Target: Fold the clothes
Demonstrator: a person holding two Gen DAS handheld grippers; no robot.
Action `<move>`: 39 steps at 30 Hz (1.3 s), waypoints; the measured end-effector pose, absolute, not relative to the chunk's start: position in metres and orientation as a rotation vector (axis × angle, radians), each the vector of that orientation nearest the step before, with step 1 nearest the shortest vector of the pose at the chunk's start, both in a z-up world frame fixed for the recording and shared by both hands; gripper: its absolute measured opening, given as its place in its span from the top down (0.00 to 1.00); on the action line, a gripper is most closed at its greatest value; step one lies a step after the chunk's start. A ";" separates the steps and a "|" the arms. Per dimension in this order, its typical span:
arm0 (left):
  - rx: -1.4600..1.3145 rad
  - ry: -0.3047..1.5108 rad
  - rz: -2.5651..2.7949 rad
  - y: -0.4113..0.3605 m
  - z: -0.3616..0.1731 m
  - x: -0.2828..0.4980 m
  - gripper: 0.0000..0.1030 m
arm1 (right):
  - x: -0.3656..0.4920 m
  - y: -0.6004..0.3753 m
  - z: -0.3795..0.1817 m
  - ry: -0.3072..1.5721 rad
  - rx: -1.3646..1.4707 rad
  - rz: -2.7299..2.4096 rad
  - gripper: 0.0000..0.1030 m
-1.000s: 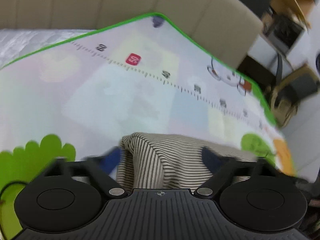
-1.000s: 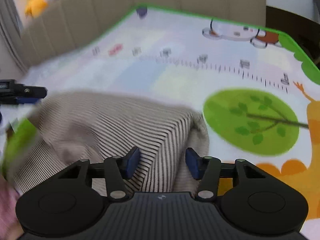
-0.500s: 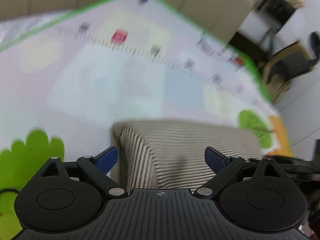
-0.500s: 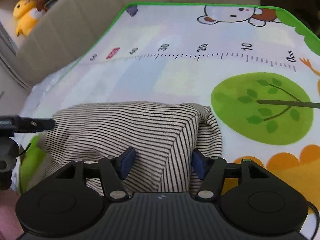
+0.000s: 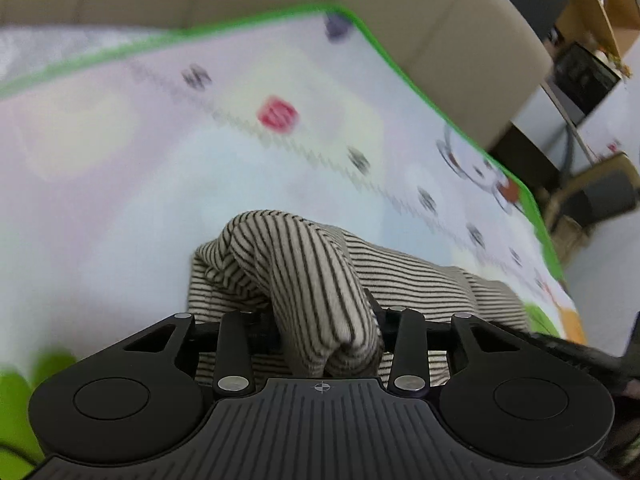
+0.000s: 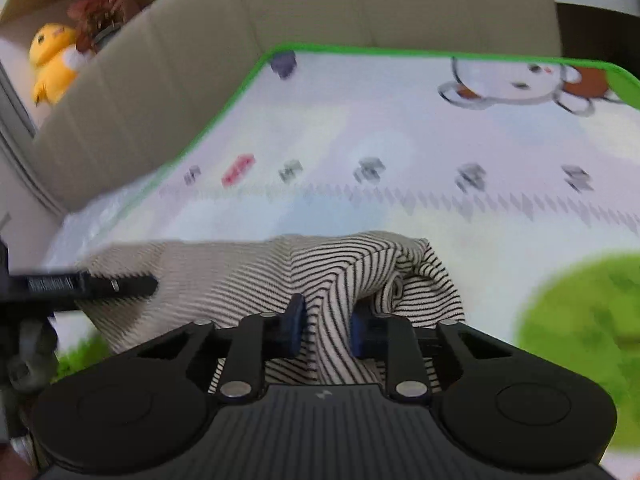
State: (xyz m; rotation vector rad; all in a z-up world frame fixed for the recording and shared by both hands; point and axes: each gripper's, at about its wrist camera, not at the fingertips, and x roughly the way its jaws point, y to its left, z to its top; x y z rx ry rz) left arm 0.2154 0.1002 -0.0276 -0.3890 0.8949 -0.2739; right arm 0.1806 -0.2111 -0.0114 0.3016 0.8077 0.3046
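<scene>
striped garment (image 5: 400,264) near the play mat's (image 5: 120,184) front edge: left gripper (image 5: 320,320) and right gripper (image 6: 326,320) closing, each pinching a bunched fold; next, lift and carry both ends over together.

Soft, even daylight; the play mat (image 5: 168,184) smears with motion blur, and fisheye bending curves the headboard (image 6: 280,12) beyond it.

Your left wrist camera sits just behind the black left gripper (image 5: 322,320) and looks forward and down along its fingers, close over the striped grey-and-cream garment (image 5: 304,276) on the pastel play mat with a green border (image 5: 120,168). Your right wrist camera does the same behind the black right gripper (image 6: 326,326) — equally near. Both views share the garment (image 6: 248,268), the mat (image 6: 400,128) and the beige padded headboard (image 5: 440,12) (image 6: 240,20) behind.
</scene>
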 end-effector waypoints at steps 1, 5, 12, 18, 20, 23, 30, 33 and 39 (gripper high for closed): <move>-0.393 0.887 -0.254 0.106 -0.026 0.218 0.63 | 0.187 -0.208 -0.007 0.799 0.313 0.312 0.83; -0.407 0.900 -0.268 0.119 -0.011 0.202 0.66 | 0.182 -0.199 0.015 0.777 0.243 0.376 0.84; -0.287 0.961 -0.373 0.100 0.019 0.139 0.67 | 0.123 -0.220 0.038 0.821 0.221 0.433 0.85; -0.203 1.043 -0.355 0.087 0.005 0.105 0.64 | 0.091 -0.217 0.020 0.860 0.148 0.425 0.84; -0.187 1.073 -0.306 0.085 -0.012 0.107 0.62 | 0.088 -0.206 0.005 0.845 0.052 0.414 0.83; -0.180 1.077 -0.247 0.084 -0.026 0.115 0.60 | 0.090 -0.193 -0.011 0.802 -0.069 0.391 0.82; -0.156 0.925 -0.196 0.086 0.001 0.117 0.60 | 0.104 -0.191 -0.007 0.732 -0.071 0.375 0.82; -0.153 1.021 -0.180 0.085 -0.010 0.117 0.58 | 0.108 -0.192 -0.021 0.796 -0.132 0.376 0.76; -0.159 1.086 -0.138 0.087 0.000 0.094 0.40 | 0.104 -0.227 0.005 0.803 0.027 0.352 0.56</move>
